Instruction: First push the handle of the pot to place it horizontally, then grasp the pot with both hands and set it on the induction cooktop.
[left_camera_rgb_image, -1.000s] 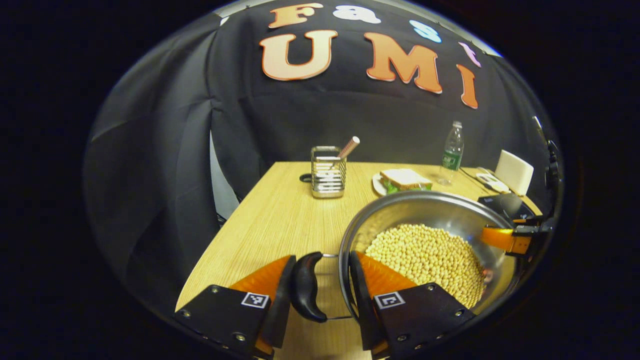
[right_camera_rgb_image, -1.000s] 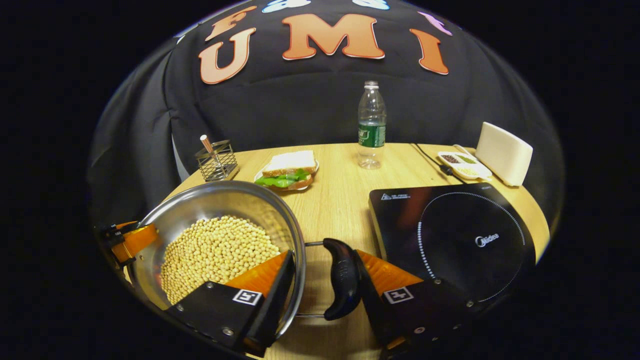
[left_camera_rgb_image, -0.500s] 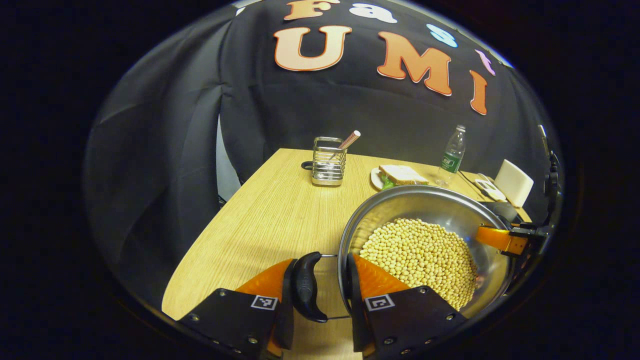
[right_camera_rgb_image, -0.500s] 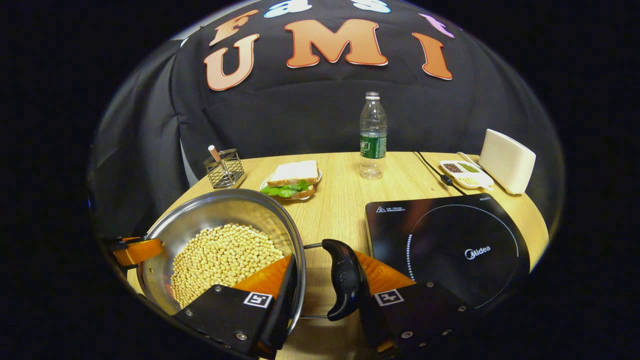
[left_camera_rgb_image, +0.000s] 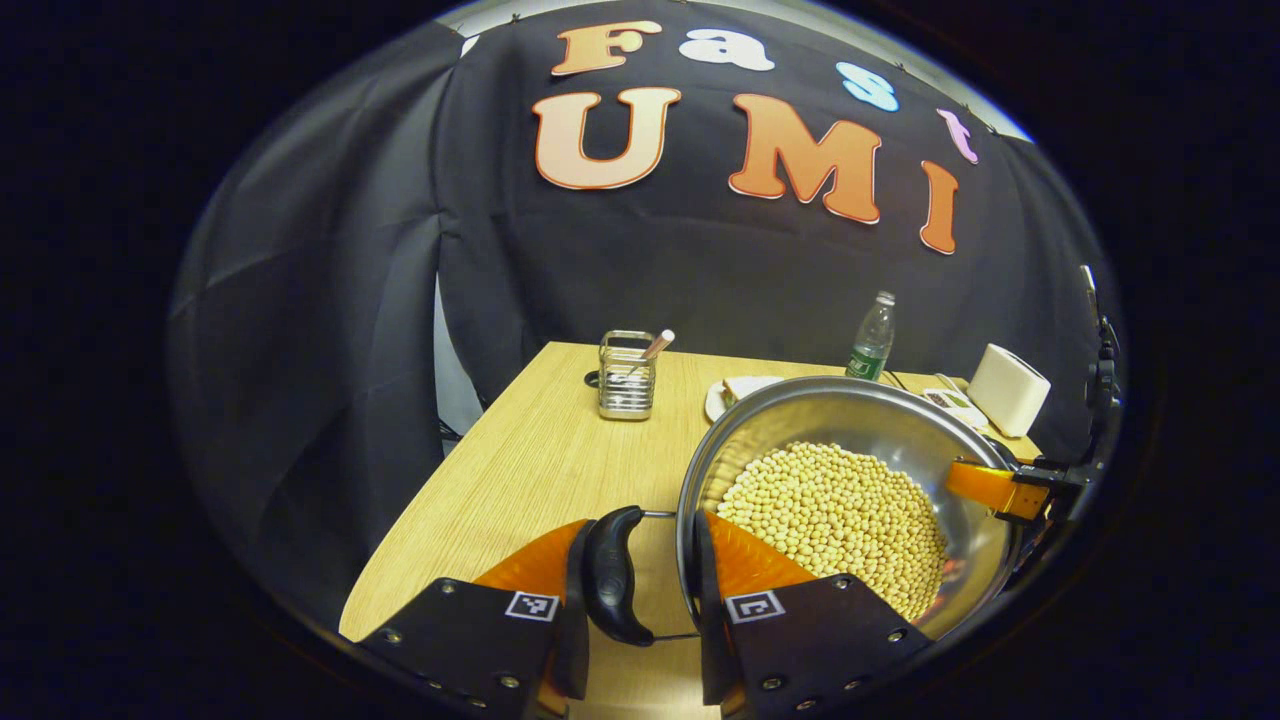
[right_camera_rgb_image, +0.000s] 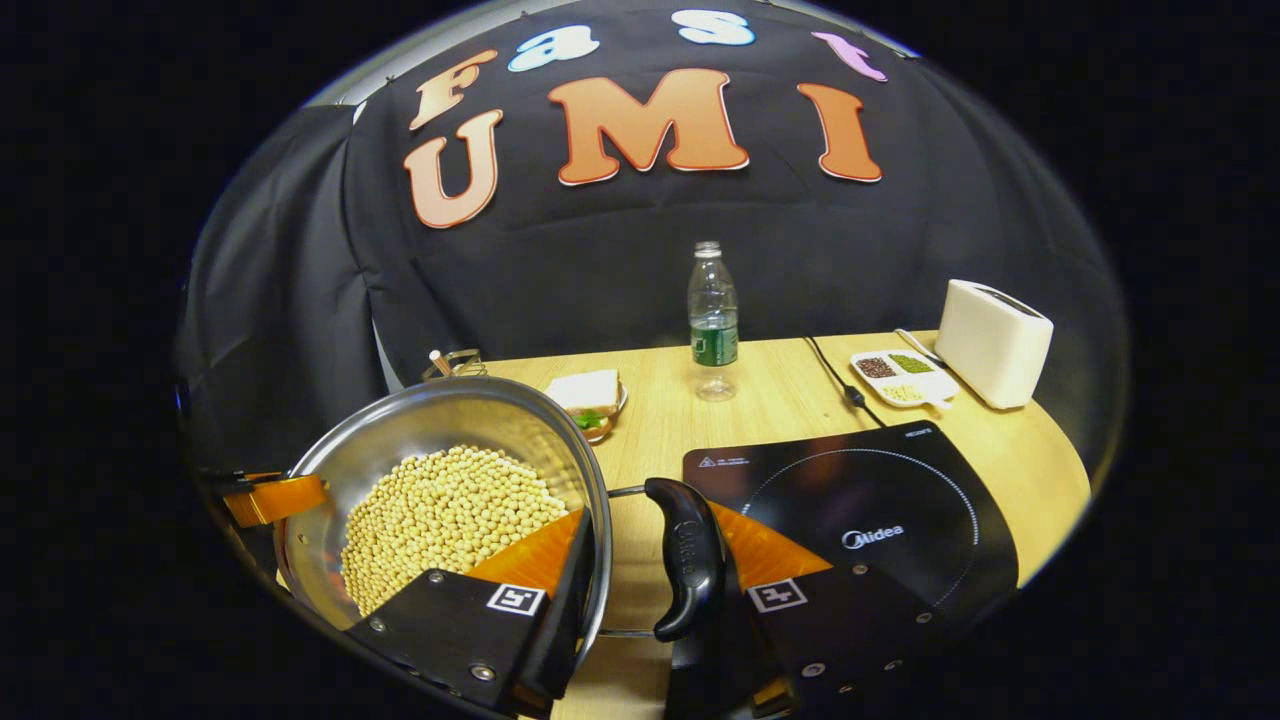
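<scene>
A steel pot full of yellow beans hangs above the wooden table, held from both sides. In the left gripper view my left gripper is shut on the pot's black side handle, one finger outside the handle and one inside the rim. In the right gripper view my right gripper clamps the opposite black handle and rim the same way. Each view shows the other gripper's finger at the pot's far rim. The black induction cooktop lies just right of the pot.
Along the back of the table stand a water bottle, a sandwich on a plate and a wire holder. A white box, a divided dish and a black cable lie behind the cooktop.
Both grippers have risen with the pot, which is now clear of the table. The back objects look smaller and farther, and the cooktop sits closer to the pot's right handle.
</scene>
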